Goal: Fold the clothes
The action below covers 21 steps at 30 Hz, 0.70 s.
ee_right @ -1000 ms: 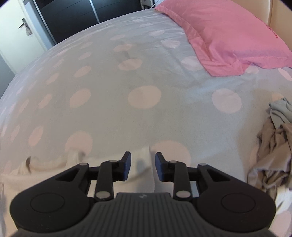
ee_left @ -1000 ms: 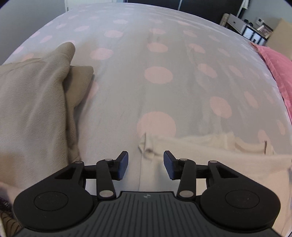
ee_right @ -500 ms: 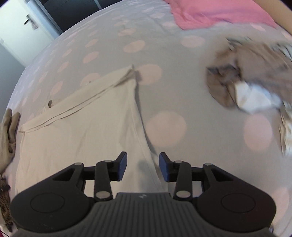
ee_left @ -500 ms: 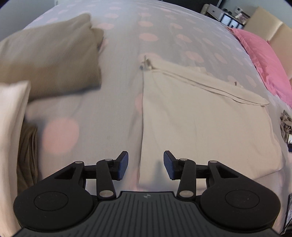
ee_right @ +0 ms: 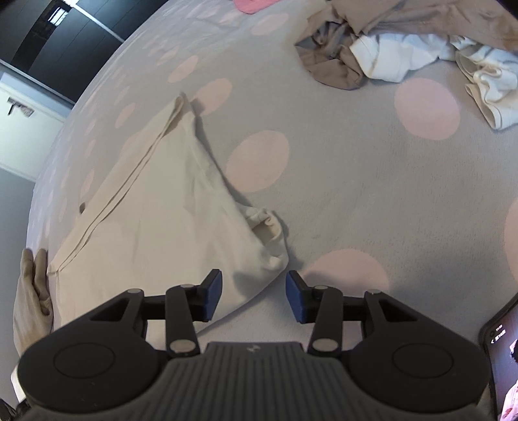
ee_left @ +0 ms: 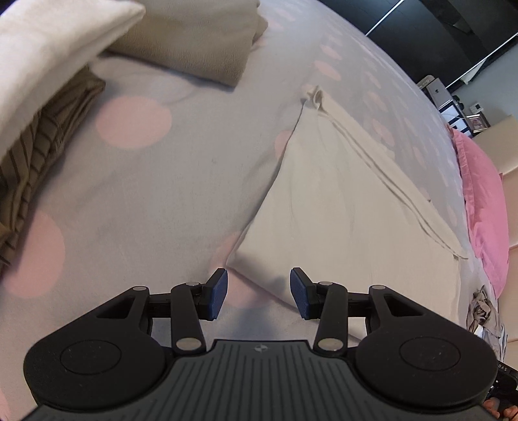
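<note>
Left gripper [ee_left: 258,293]: jaws apart, empty, over near corner of cream garment [ee_left: 349,207], which lies flat on dotted bedspread [ee_left: 155,181]. Right gripper [ee_right: 254,296]: jaws apart, empty, near bunched sleeve [ee_right: 270,236]. Risk: pads pinch bedspread with cloth, or catch single layer, skewing fold.

**Around the bed: what lies off to the sides**

A grey bedspread [ee_left: 168,181] dotted with pale pink circles fills both views beneath the claws. Far right of the left claw, a pink pillow [ee_left: 485,194] rests at the bed's edge, and beyond it, farther ahead, stand white storage boxes [ee_left: 437,92] against a dark wardrobe [ee_left: 453,29]. At the right claw's lower right, a phone [ee_right: 503,362] with a lit screen sits just beside it. Ahead and left of that claw, a white door [ee_right: 26,129] shows.
</note>
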Motion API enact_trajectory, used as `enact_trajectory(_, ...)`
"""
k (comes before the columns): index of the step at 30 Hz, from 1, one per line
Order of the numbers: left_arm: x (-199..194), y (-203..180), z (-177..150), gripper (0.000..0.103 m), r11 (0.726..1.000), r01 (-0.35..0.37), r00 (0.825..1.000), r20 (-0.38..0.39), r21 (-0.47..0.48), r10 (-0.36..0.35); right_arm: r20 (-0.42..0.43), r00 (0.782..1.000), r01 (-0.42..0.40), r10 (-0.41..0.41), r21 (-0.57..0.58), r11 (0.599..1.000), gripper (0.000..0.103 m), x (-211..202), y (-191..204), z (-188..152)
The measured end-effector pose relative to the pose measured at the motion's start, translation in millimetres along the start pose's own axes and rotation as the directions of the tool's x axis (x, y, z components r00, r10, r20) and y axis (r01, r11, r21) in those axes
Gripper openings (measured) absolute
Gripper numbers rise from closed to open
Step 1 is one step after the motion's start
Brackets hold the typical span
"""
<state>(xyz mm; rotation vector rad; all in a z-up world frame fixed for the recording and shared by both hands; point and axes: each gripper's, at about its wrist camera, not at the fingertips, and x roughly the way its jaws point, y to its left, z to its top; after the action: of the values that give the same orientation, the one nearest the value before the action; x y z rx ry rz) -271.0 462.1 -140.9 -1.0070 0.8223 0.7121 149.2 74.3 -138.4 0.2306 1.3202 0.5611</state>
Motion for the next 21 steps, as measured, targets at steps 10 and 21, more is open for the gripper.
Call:
enact_trajectory(10, 29, 4, 9, 0.041, 0.994, 0.028, 0.999, 0.023, -0.105, -0.026, 0.010, 1.000, 0.007, -0.007, 0.029, 1.000, 0.047, 28, -2, 5)
enact_trajectory(21, 19, -2, 16, 0.006, 0.996, 0.061, 0.994, 0.092, -0.065, -0.055, 0.046, 0.998, -0.034, 0.032, 0.032, 0.999, 0.010, 16, 7, 9)
